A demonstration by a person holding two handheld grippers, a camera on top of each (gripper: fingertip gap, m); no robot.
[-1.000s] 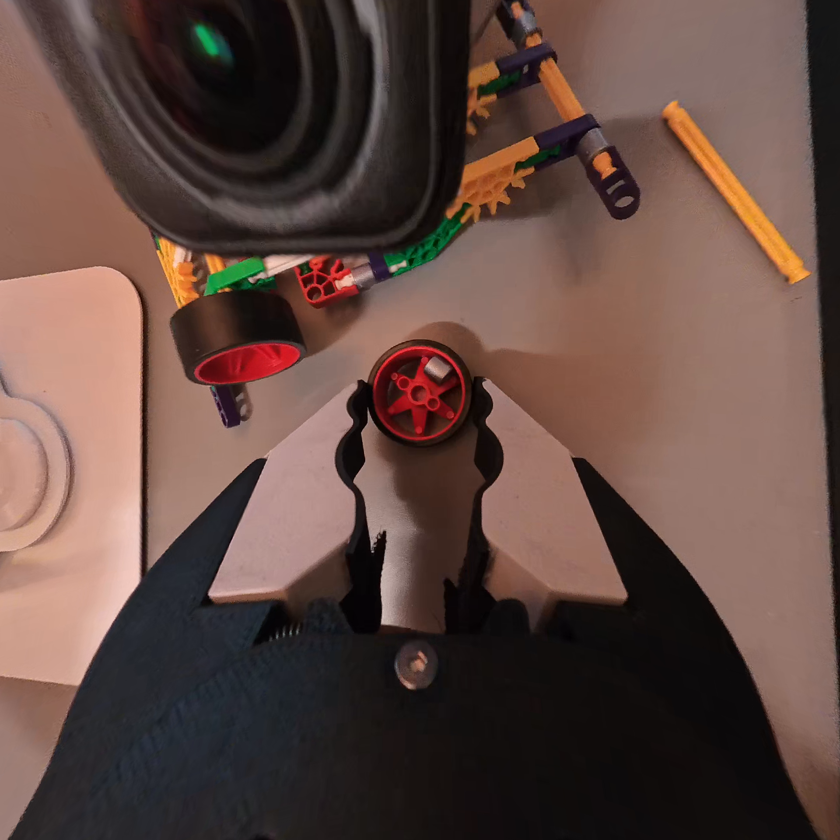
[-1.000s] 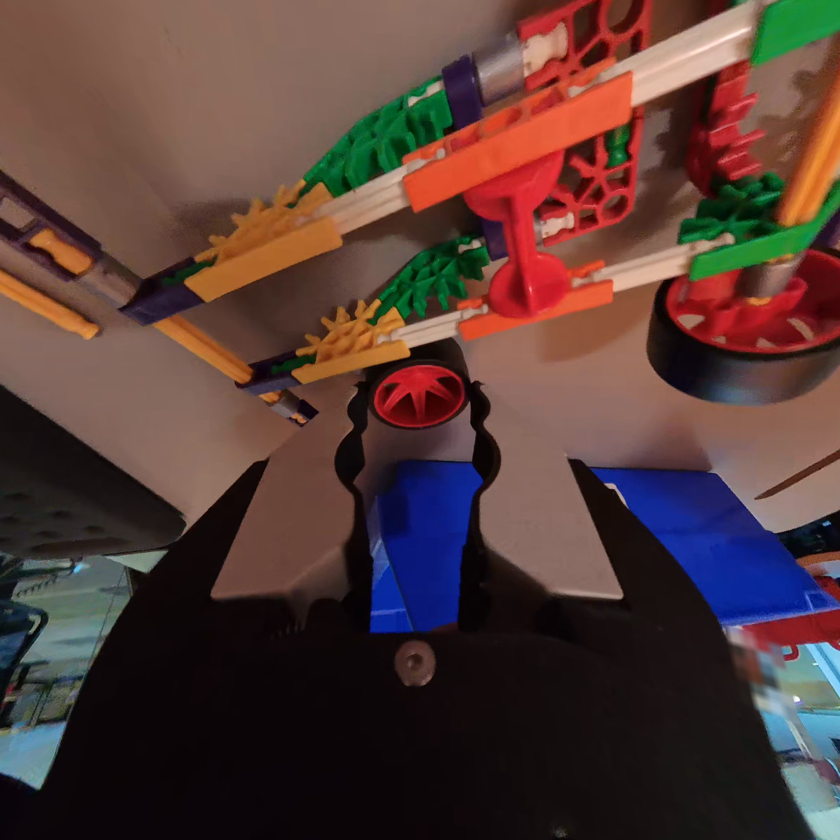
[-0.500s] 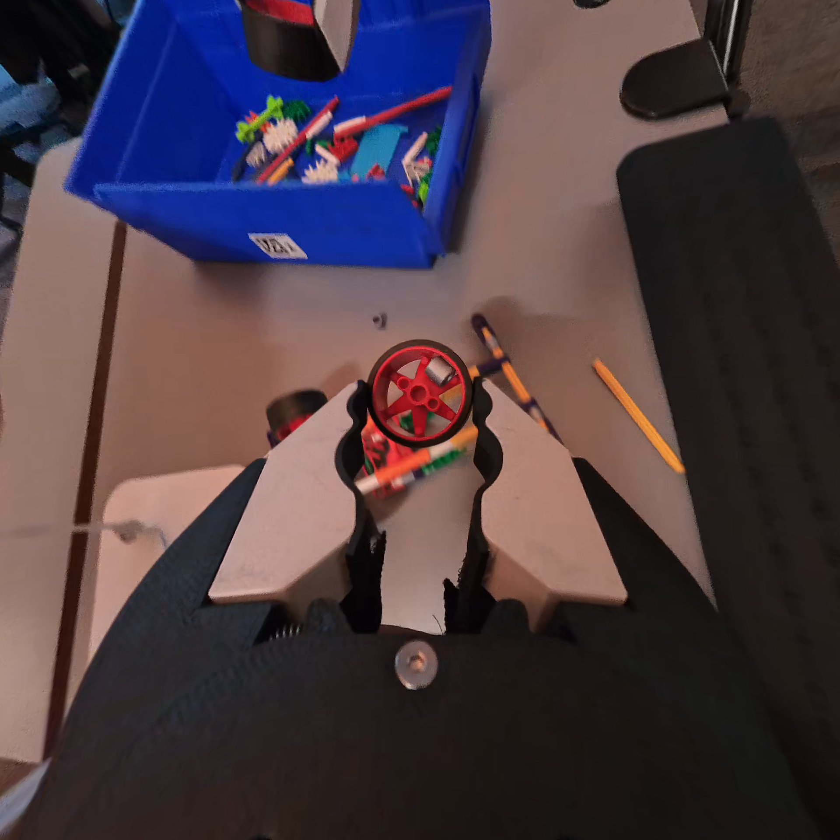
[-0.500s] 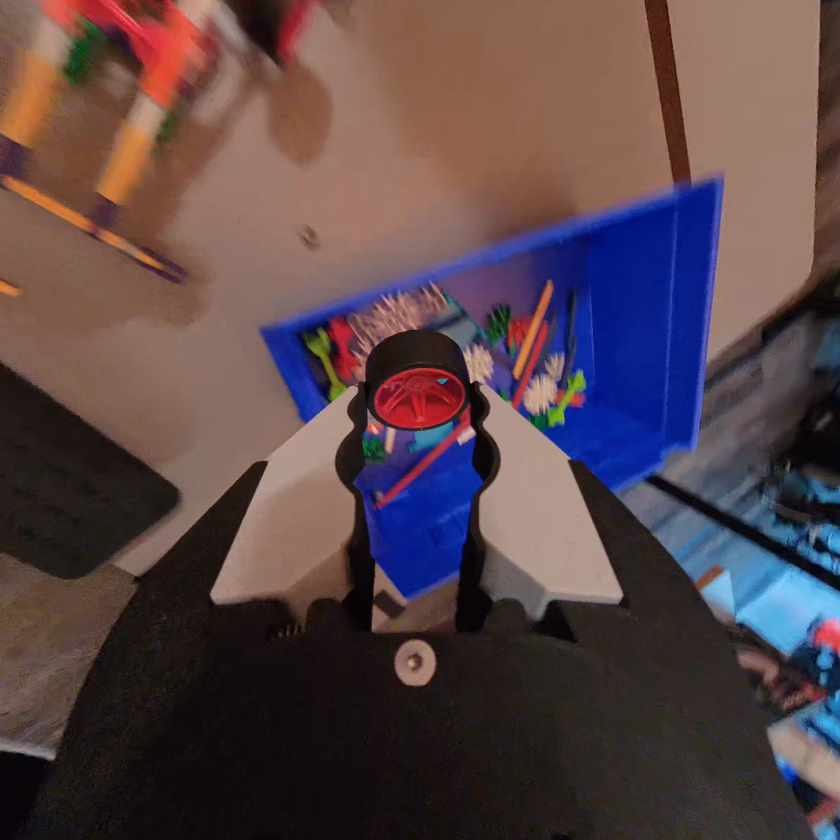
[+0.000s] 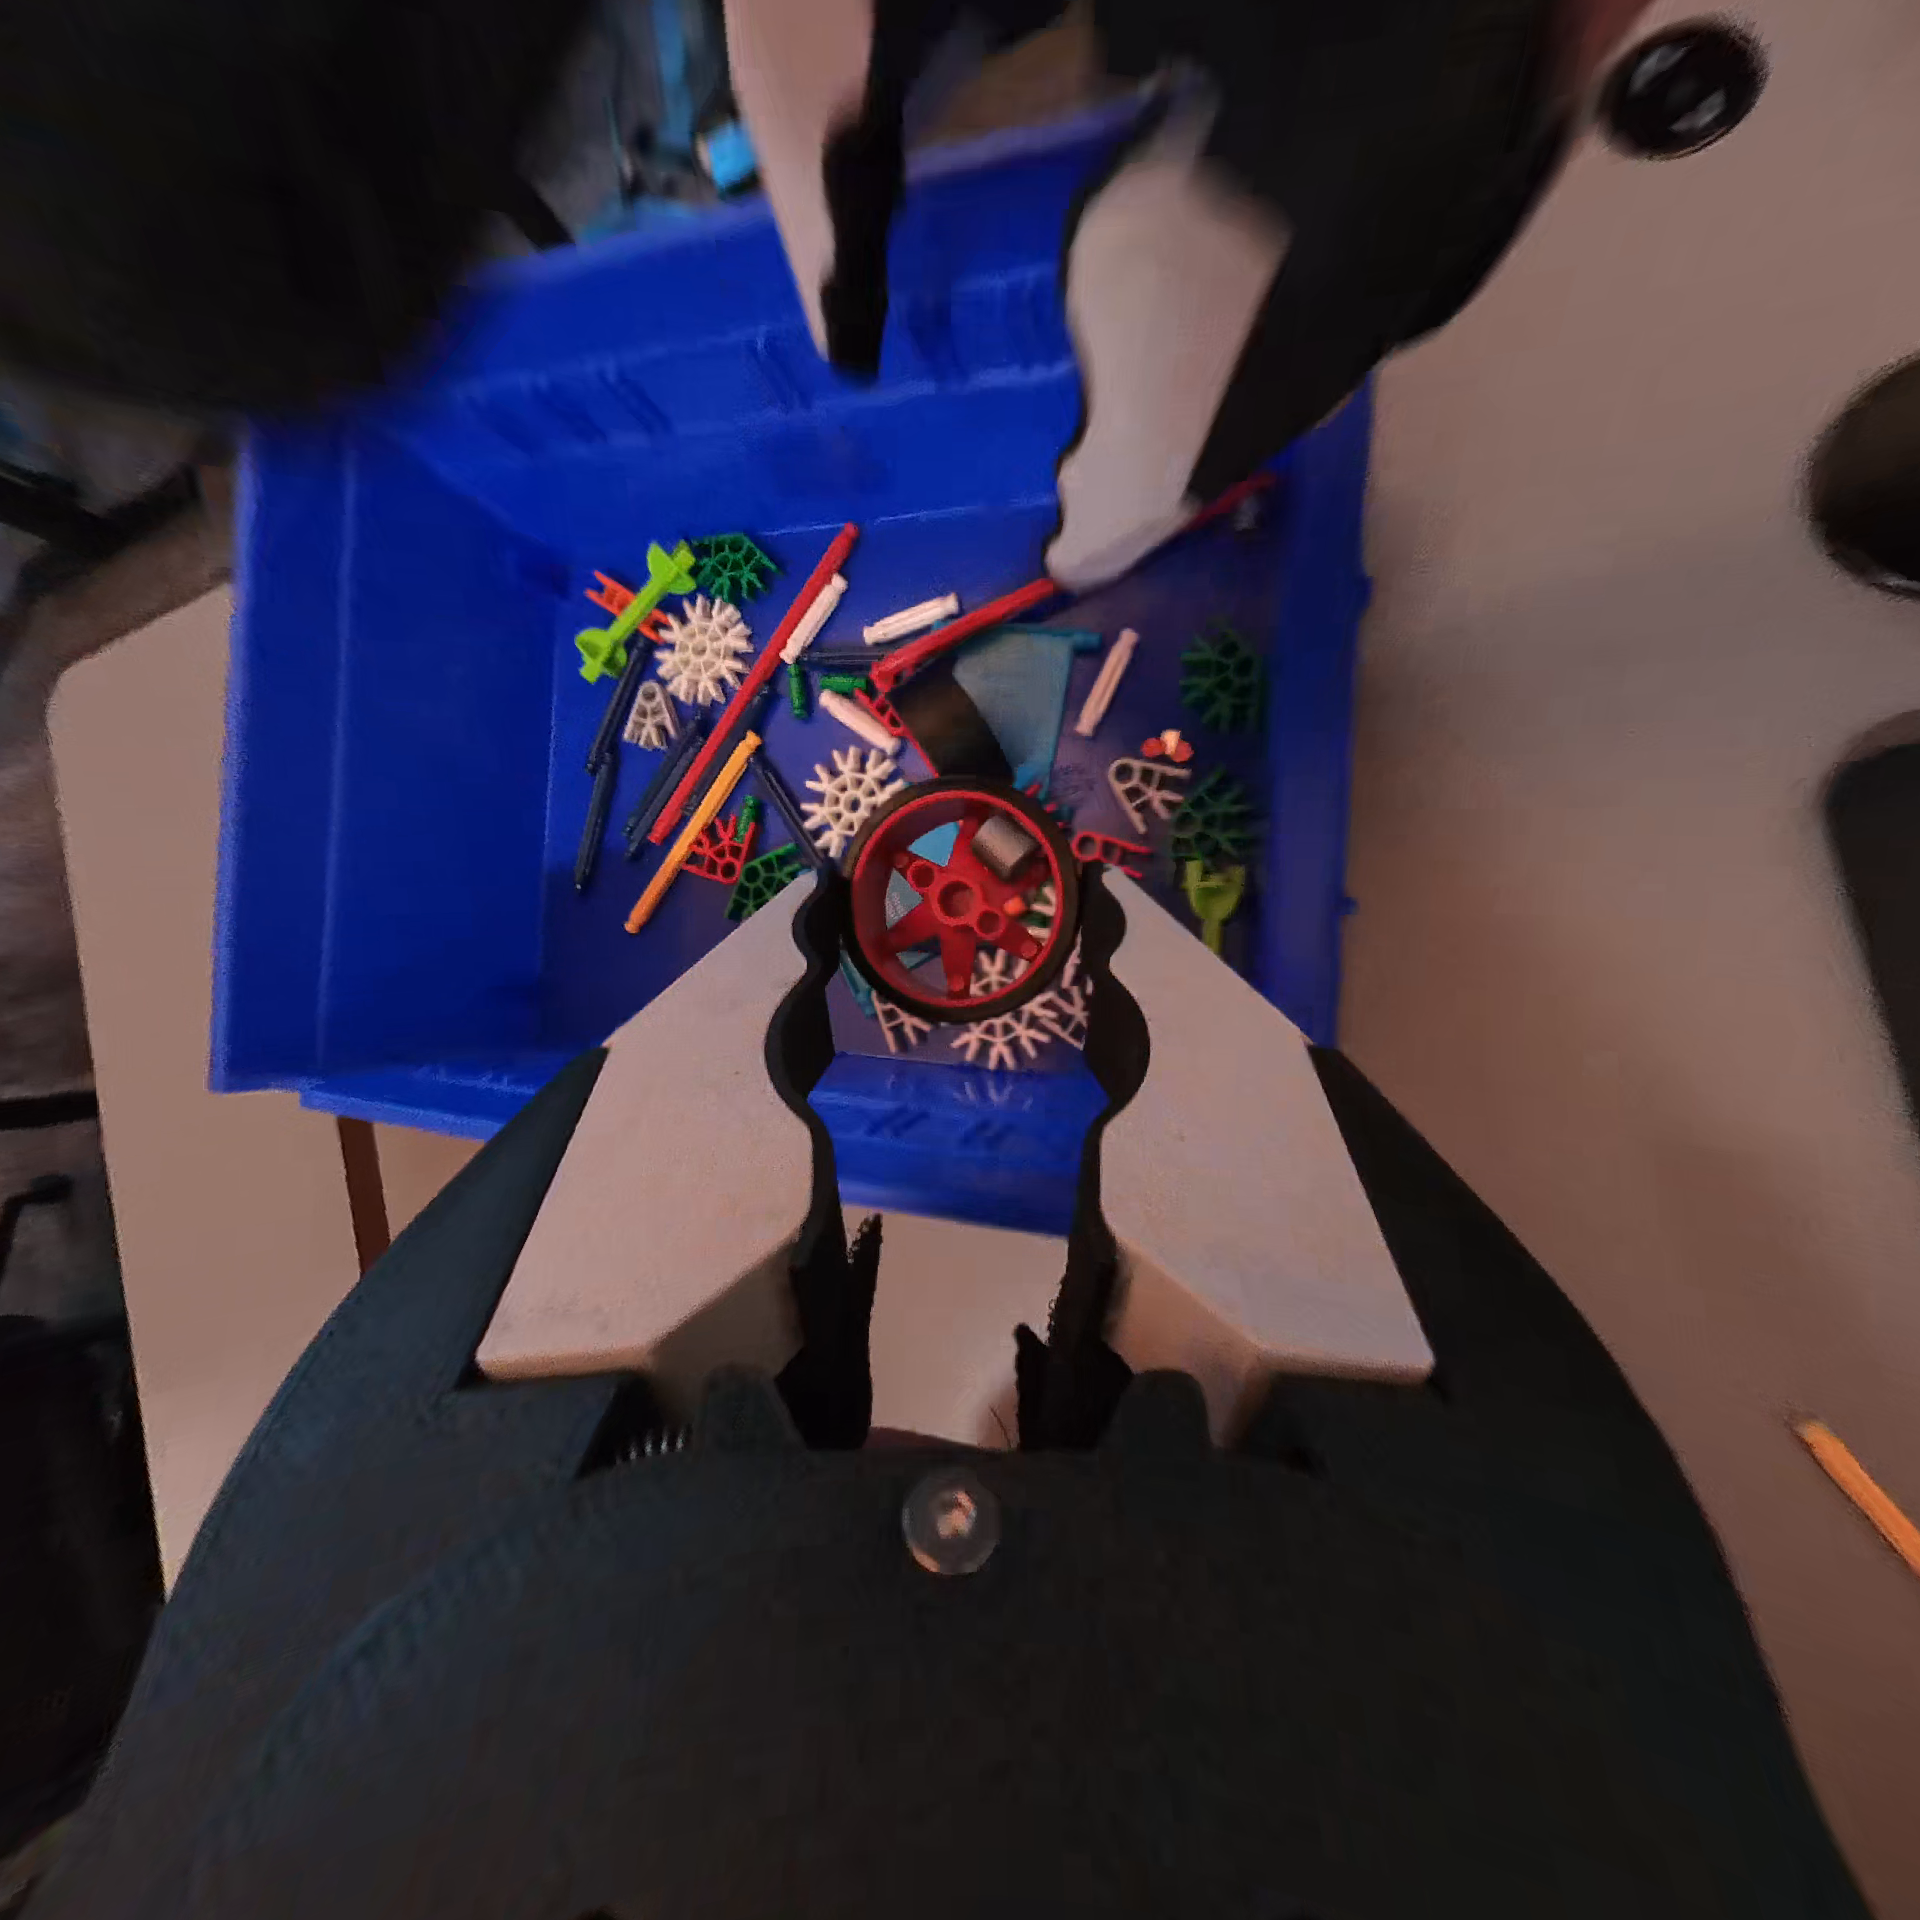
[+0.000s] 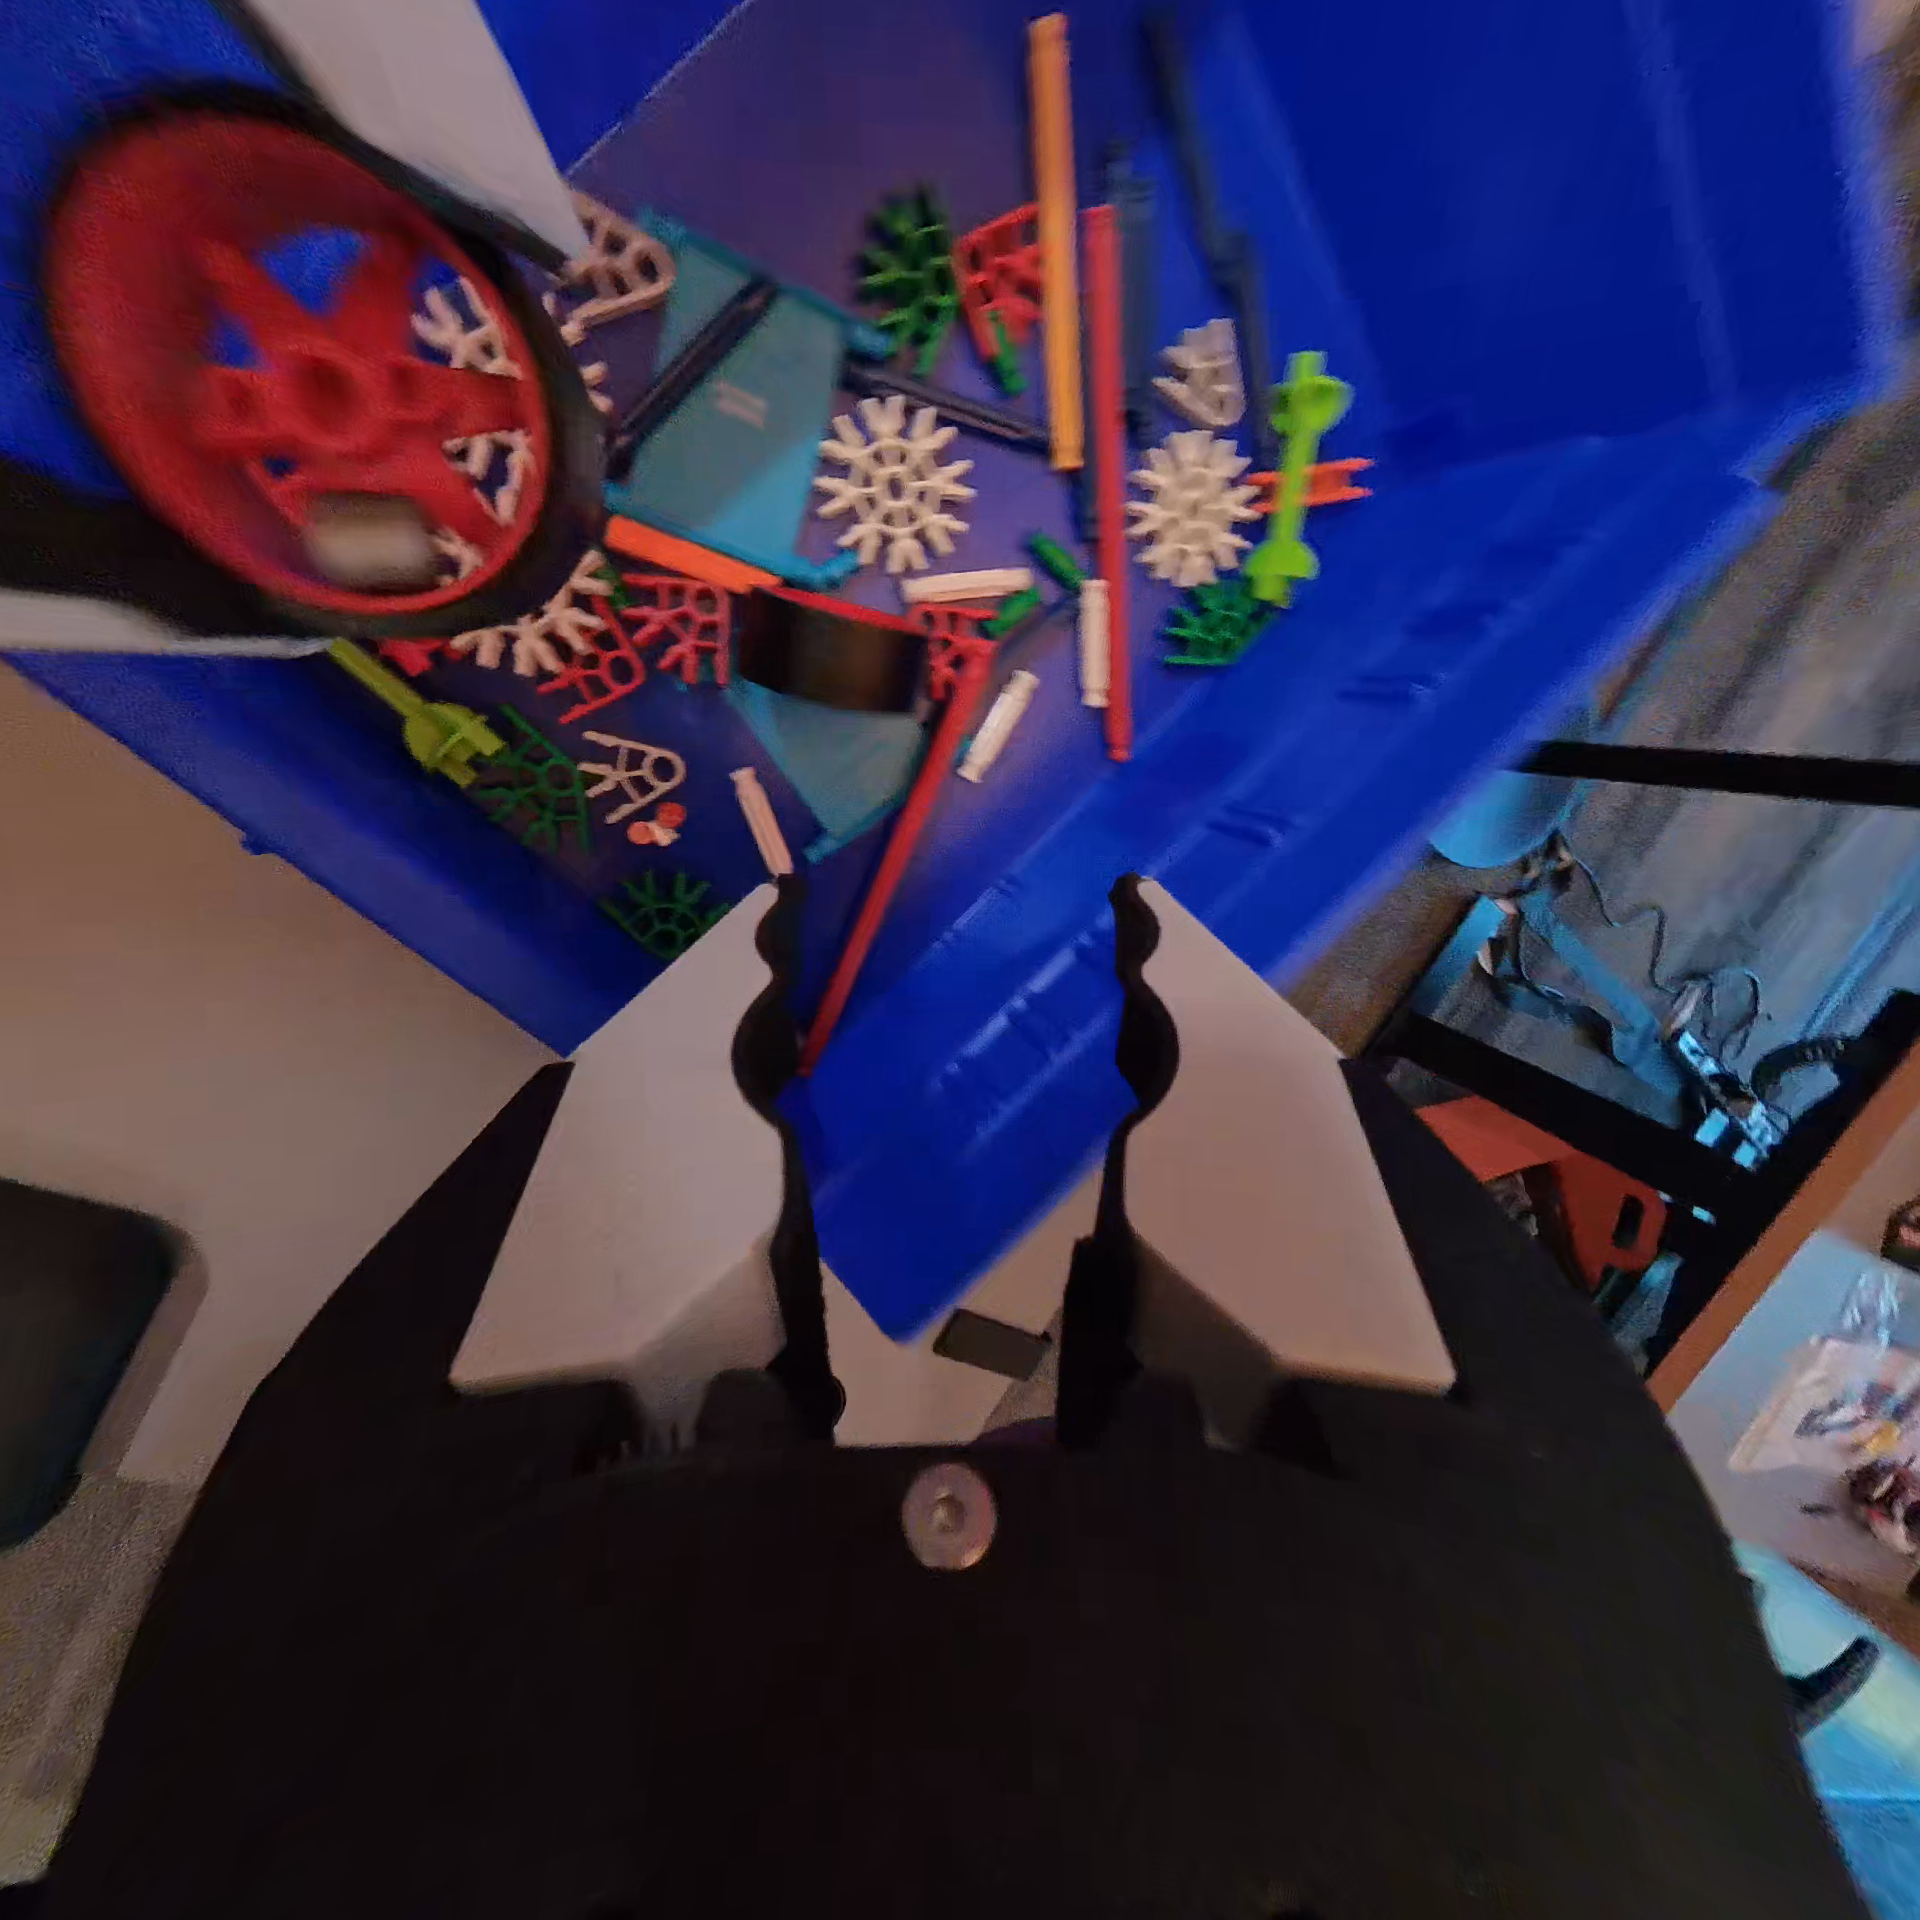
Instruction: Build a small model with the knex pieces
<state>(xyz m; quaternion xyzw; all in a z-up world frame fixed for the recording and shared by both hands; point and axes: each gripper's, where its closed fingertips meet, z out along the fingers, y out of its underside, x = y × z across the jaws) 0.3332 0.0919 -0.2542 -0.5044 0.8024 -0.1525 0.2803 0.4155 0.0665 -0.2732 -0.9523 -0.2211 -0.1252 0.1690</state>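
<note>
The blue bin (image 5: 343, 727) fills the upper half of the left wrist view, resting on the pale table (image 5: 1558, 935). The left gripper (image 5: 954, 902) hangs above its interior, jaws clamped on the black tyre of a red-spoked wheel (image 5: 956, 902). The wheel's hub faces the camera, so its axle line runs along the fingers. Beneath the wheel, from 9 through 3 o'clock, the bin floor is littered with small construction pieces.

In the right wrist view the right gripper (image 6: 954, 894) has its jaws apart with nothing between them. It is positioned over the bin's near wall, at the 6 o'clock edge of the pieces. The held wheel (image 6: 301, 384) appears at 10 o'clock of those fingertips, blurred, well apart from them. The left gripper is therefore the one in contact with it.

Loose parts, largest first:
- a teal panel (image 6: 748, 436) at 11 o'clock of the right gripper;
- a loose black tyre (image 6: 831, 655), just beyond the panel's lower edge;
- a long red rod (image 6: 894, 873), sloping from the tyre toward the right gripper's left jaw;
- a white snowflake connector (image 6: 894, 488) at 12 o'clock.

An orange rod (image 5: 1860, 1496) lies on the table outside the bin, at 4 o'clock of the left gripper.
</note>
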